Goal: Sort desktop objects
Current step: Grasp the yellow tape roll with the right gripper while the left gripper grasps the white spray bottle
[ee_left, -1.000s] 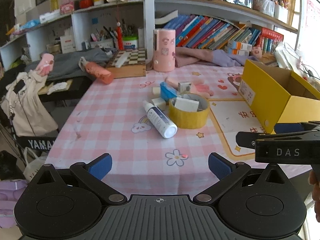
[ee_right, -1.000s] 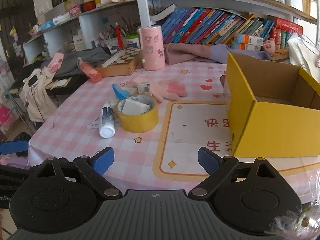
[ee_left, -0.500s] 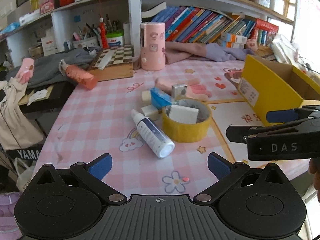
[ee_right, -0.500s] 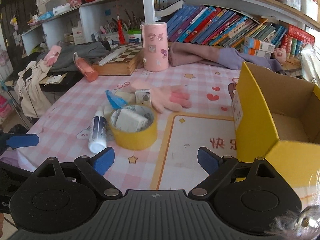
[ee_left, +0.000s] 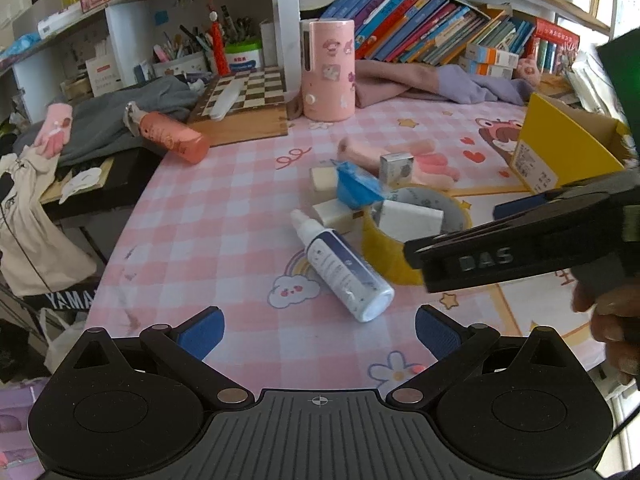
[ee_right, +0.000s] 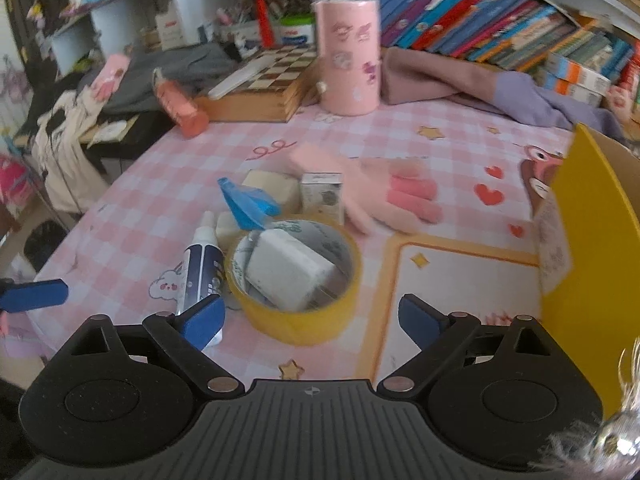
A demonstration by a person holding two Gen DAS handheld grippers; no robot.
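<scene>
A yellow tape roll (ee_right: 296, 280) lies on the pink checked tablecloth with a white block (ee_right: 288, 274) inside it. A white spray bottle (ee_left: 344, 268) lies beside it, left of the roll in the right wrist view (ee_right: 202, 260). Behind them sit a blue packet (ee_right: 246, 202), a small grey box (ee_right: 322, 196), white erasers (ee_left: 334, 212) and a pink glove (ee_right: 384, 196). An open yellow box (ee_right: 596, 232) stands at the right. My left gripper (ee_left: 318, 330) is open and empty, just short of the bottle. My right gripper (ee_right: 310, 316) is open, just short of the tape roll.
A pink cylinder holder (ee_left: 328, 68), a chessboard box (ee_left: 244, 100) and an orange bottle (ee_left: 172, 136) lie at the back. Purple and pink cloth (ee_left: 432, 84) lies under the bookshelf. The table's left edge (ee_left: 120, 240) drops to bags and clothes.
Both grippers have moved forward over the table toward the cluster. The right gripper has come close to the tape roll and crosses the left wrist view. Both stay open.
</scene>
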